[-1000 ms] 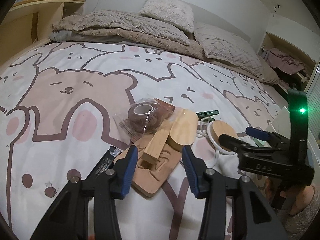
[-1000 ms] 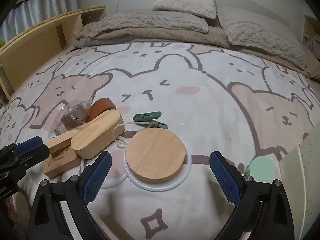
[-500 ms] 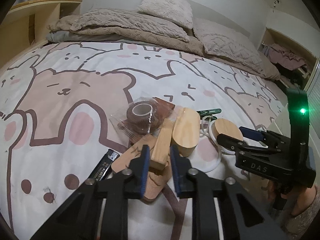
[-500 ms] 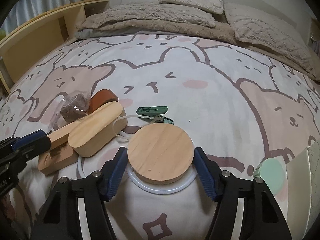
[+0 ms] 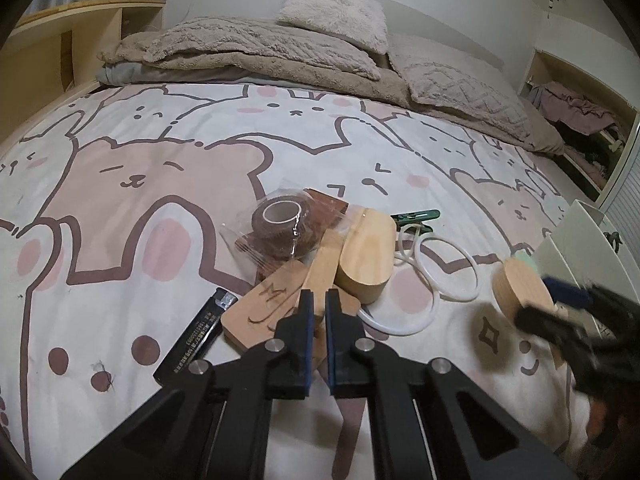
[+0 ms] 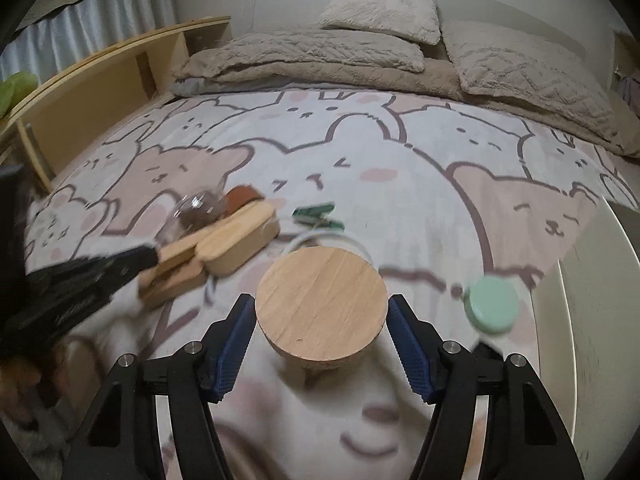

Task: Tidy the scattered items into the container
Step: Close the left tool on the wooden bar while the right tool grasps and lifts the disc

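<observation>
lifted off its white ring [image 5: 447,268], round wooden lid [image 6: 321,311] sits pinched by right fingers [image 6: 236,336]; left fingers [image 5: 306,316] pinch wooden stick [image 5: 322,266].

Round lid [image 6: 322,314]: pale wood, matt, fine straight grain; oval box [image 5: 366,256]: smooth light wood; engraved board [image 5: 262,306]: darker matt wood; tape roll [image 5: 282,226]: brown, in glossy clear plastic wrap; rings [image 5: 446,270]: smooth white plastic or rubber; lighter [image 5: 196,338]: glossy black, metal top; bedsheet [image 5: 160,160]: soft matt printed cloth; pillows [image 5: 334,14]: fuzzy beige; gripper pads [image 6: 236,346]: ribbed blue.
</observation>
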`<state>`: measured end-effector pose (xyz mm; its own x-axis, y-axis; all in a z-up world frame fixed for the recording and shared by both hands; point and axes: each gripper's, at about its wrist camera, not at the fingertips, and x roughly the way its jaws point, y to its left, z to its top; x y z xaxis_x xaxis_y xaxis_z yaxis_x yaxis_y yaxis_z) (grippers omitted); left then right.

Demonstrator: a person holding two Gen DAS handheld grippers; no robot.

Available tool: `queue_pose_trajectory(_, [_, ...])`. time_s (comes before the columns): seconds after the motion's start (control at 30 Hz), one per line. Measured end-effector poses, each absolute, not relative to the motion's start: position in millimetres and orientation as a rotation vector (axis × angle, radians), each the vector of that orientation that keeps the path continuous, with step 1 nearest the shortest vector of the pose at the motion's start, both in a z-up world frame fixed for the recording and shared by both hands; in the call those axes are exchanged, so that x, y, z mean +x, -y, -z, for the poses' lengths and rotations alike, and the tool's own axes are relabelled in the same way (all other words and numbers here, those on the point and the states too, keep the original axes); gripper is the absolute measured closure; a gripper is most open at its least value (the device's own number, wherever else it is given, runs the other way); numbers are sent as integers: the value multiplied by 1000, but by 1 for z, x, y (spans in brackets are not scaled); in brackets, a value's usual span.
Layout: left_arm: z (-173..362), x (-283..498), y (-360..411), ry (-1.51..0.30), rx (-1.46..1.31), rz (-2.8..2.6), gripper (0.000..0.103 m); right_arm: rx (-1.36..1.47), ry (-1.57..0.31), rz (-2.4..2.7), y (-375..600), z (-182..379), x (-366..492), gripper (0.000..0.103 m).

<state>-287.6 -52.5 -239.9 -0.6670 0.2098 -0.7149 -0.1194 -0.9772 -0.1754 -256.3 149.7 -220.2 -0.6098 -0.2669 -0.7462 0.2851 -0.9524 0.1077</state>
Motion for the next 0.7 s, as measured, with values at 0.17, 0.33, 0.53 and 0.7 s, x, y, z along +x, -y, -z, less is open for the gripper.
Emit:
queue_pose_trajectory(0.17, [242, -289, 54, 184, -1190, -2711, 61, 1216, -37, 2520, -148, 224, -229, 35])
queue_pose_trajectory(0.33, [247, -293, 56, 181, -1211, -2698, 61, 1244, -11, 2471, -144, 233, -204, 35])
queue_pose_trajectory(0.53, [254, -297, 50, 147, -1227, -2673, 78, 1283, 19, 2460, -146, 248, -171, 35])
queue_pose_trajectory(0.7, [250, -292, 43, 89, -1206, -2685, 85, 1286, 10, 2491, -153, 255, -149, 35])
